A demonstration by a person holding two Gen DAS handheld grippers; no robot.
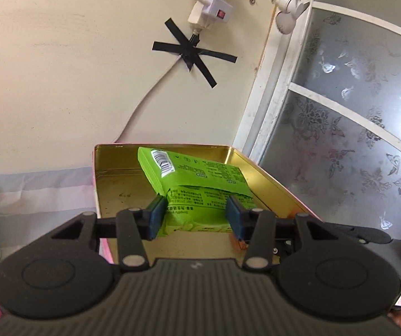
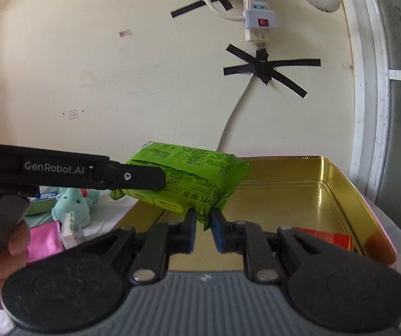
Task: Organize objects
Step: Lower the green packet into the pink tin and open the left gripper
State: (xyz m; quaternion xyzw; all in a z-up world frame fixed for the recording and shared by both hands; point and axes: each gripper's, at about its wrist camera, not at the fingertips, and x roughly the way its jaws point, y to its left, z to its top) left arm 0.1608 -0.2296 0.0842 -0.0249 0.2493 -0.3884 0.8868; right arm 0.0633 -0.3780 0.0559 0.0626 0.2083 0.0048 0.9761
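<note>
Your left gripper (image 1: 196, 214) is clamped across the near end of the green packet (image 1: 200, 180), its blue pads (image 1: 155, 215) pressing in on both sides; your right gripper (image 2: 202, 228) is pinched shut on a thin flap at the packet's lower edge (image 2: 189, 179), the pads nearly meeting on it; between the two you hold the packet in the air above the open gold tin (image 2: 298, 193), tilted, with its barcode end toward the wall; in the right wrist view your left gripper reaches in from the left, held by your hand (image 2: 3, 254); a red packet (image 2: 326, 238) lies in the tin's near corner; to the left a teal plush toy (image 2: 73, 204) sits beside a pink packet (image 2: 45, 240); a power strip (image 2: 257, 11) hangs on the wall (image 2: 116, 84) above crossed black tape (image 2: 267, 68)
</note>
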